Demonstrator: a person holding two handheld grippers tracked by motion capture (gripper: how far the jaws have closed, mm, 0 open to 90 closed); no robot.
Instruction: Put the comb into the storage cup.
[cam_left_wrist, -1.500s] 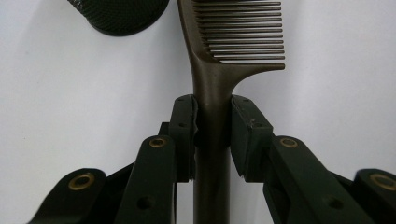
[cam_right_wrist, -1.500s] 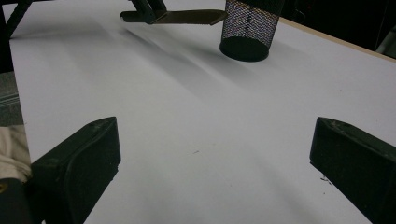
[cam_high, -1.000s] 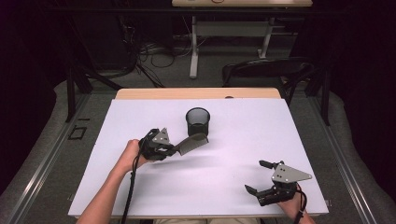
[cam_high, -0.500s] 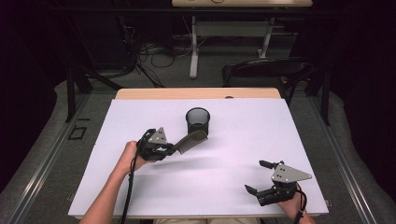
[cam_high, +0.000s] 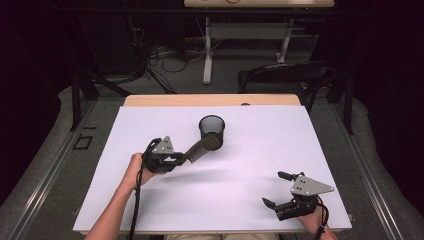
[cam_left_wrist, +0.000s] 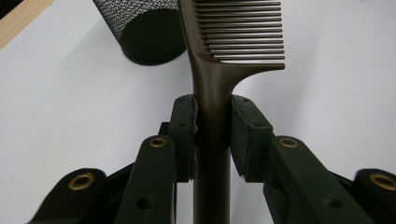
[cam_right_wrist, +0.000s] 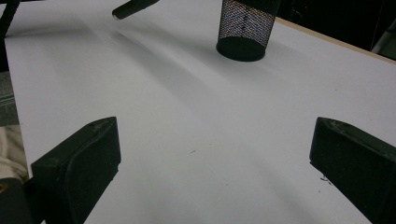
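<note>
Two hand-held grippers are at work over a white-topped desk (cam_high: 150, 200). The left hand-held gripper (cam_high: 181, 159) has its black jaws clamped on the handle of a dark brown plastic comb (cam_high: 202, 148), with the pads pressing the handle from both sides in the left gripper view (cam_left_wrist: 212, 121). The comb is held off the desk and slants up and away from the person. Its toothed end lies against the near rim of a black wire-mesh cup (cam_high: 212, 131), though whether it touches the rim is hard to tell. That cup stands upright near the middle of the desk, towards its far edge, and shows just to the left of the comb's teeth in the left gripper view (cam_left_wrist: 149, 32). The right hand-held gripper (cam_high: 280, 190) rests at the near right corner of the desk, well apart from comb and cup, its jaws spread wide with nothing between them.
</note>
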